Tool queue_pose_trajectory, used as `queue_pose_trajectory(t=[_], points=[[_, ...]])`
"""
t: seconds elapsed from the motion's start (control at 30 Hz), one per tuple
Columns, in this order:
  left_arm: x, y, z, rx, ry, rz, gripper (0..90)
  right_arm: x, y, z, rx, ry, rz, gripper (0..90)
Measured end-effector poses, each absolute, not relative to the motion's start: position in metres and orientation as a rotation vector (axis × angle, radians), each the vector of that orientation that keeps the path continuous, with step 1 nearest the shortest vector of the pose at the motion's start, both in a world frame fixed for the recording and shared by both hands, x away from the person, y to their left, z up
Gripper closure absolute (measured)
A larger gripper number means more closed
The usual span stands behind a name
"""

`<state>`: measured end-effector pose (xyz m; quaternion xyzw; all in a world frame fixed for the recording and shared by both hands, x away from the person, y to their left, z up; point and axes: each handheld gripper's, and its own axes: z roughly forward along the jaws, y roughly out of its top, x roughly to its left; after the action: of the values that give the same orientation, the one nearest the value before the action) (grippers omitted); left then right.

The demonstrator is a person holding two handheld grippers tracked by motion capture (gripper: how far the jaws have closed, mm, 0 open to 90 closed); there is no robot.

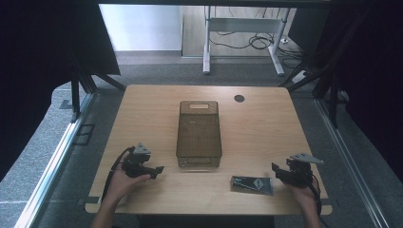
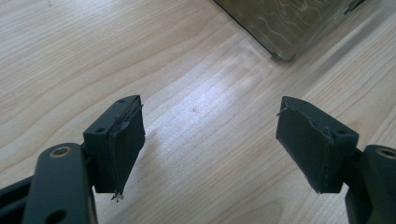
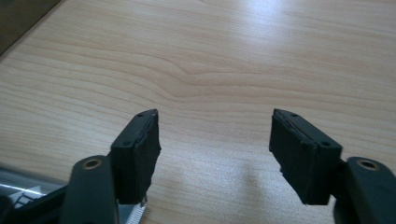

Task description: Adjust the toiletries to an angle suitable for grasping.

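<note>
A smoky translucent plastic bin stands empty in the middle of the wooden table. A dark flat packet lies near the front edge, right of centre. My left gripper rests low at the front left, open, jaws pointing toward the bin's near corner. In the left gripper view the gripper holds nothing, with bare wood between its jaws. My right gripper sits just right of the packet, open and empty. The packet's edge shows at the lower left of the right gripper view.
A round cable hole sits at the table's back right. Beyond the table stands a white desk frame with cables on the floor. Dark curtains hang on both sides. A person's hands come in from the front edge.
</note>
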<state>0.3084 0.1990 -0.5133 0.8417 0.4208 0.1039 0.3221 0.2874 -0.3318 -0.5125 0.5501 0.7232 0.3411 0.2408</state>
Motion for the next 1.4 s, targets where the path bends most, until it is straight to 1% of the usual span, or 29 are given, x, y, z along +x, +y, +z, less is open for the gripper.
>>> queue_pose_trajectory(t=[0.17,0.27,0.3,0.33,0.37,0.5,0.7,0.83,1.0,1.03,1.07,1.27,1.4], points=[[0.309,0.2,-0.515,2.205,1.114,0.263,24.0,0.286,-0.332,-0.509,1.483,2.002,0.957,44.3],[0.308,0.2,-0.515,2.204,1.112,0.264,24.0,0.285,-0.331,-0.51,1.465,2.033,0.962,47.1],[0.308,0.2,-0.515,2.205,1.111,0.266,24.0,0.284,-0.33,-0.511,1.458,2.044,0.955,49.6],[0.308,0.2,-0.515,2.205,1.111,0.266,24.0,0.284,-0.33,-0.511,1.458,2.044,0.955,49.6],[0.308,0.199,-0.515,2.209,1.108,0.269,24.0,0.284,-0.33,-0.511,1.436,2.084,0.972,51.6],[0.306,0.198,-0.515,2.207,1.114,0.269,24.0,0.284,-0.331,-0.51,1.425,2.098,0.974,52.7],[0.305,0.192,-0.517,2.23,1.112,0.267,24.0,0.292,-0.331,-0.511,1.426,2.144,0.993,56.8],[0.305,0.19,-0.516,2.23,1.102,0.264,24.0,0.295,-0.329,-0.511,1.403,2.208,0.991,62.8],[0.305,0.192,-0.515,2.221,1.104,0.265,24.0,0.298,-0.322,-0.5,1.335,2.308,0.905,70.0],[0.305,0.192,-0.515,2.221,1.104,0.265,24.0,0.298,-0.322,-0.5,1.335,2.308,0.905,70.0],[0.304,0.192,-0.513,2.218,1.095,0.268,24.0,0.3,-0.317,-0.494,1.305,2.36,0.835,74.7],[0.306,0.191,-0.516,2.224,1.105,0.257,24.0,0.307,-0.309,-0.474,1.273,2.443,0.84,86.4],[0.306,0.19,-0.516,2.231,1.102,0.256,24.0,0.313,-0.304,-0.465,1.245,2.5,0.834,89.0]])
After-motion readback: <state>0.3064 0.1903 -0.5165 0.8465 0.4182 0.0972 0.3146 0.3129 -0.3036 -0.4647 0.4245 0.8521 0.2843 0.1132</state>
